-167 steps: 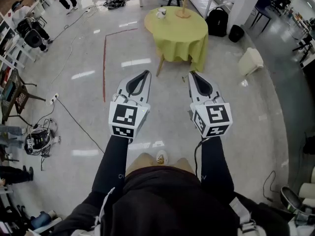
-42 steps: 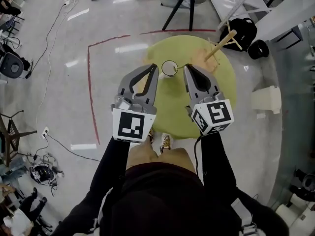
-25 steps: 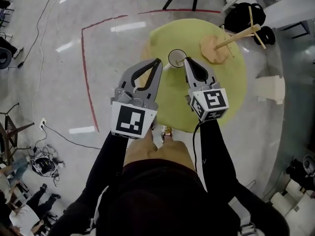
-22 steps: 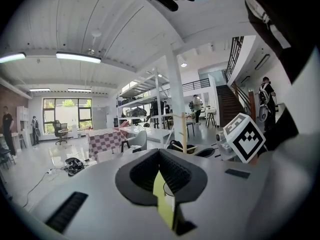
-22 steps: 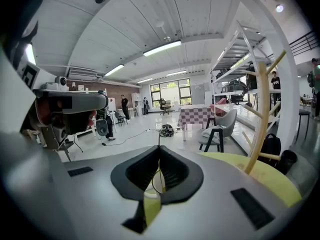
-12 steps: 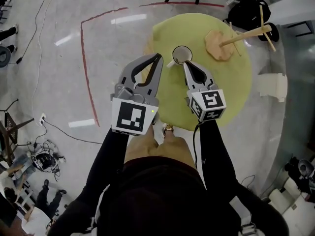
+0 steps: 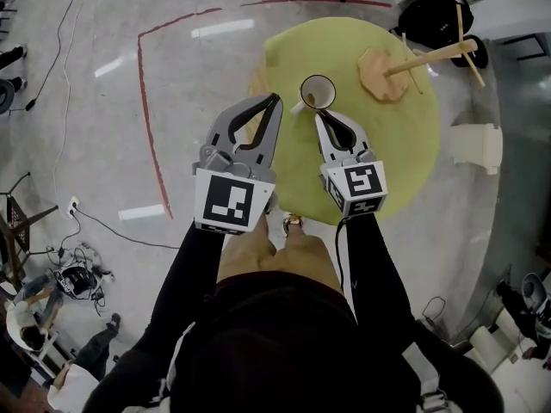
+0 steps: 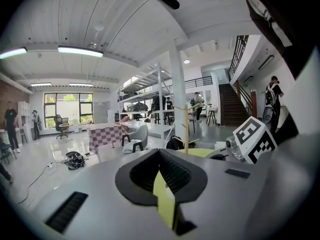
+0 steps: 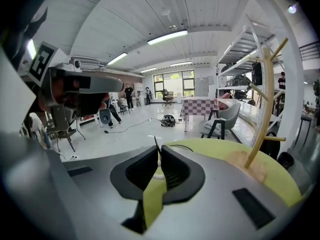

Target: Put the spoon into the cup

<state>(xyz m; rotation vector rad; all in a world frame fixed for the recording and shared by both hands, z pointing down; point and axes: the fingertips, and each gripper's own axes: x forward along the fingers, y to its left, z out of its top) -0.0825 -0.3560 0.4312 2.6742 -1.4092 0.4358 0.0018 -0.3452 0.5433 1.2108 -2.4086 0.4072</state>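
Observation:
A white cup (image 7: 318, 89) stands on the round table with a yellow-green cloth (image 7: 387, 144). My right gripper (image 7: 317, 116) points at the cup from just in front of it, jaws shut. In the right gripper view a thin dark sliver rises at the right gripper's (image 9: 158, 149) tips; I cannot tell if it is the spoon or if it is held. The cup's rim (image 9: 181, 147) shows just beyond. My left gripper (image 7: 276, 101) hovers left of the cup over the table's edge, tips together with nothing between them (image 8: 160, 153). No spoon shows clearly in the head view.
A wooden branched stand (image 7: 383, 63) rises on the table right of the cup, also seen in the right gripper view (image 9: 262, 114). A black backpack (image 7: 426, 15) and a beige object (image 7: 475, 147) lie on the floor beyond the table. Red tape (image 7: 146, 101) marks the floor at left.
I have walked up to the table. Over the last second both grippers have sunk a little, and the right one's tips have come close to the cup.

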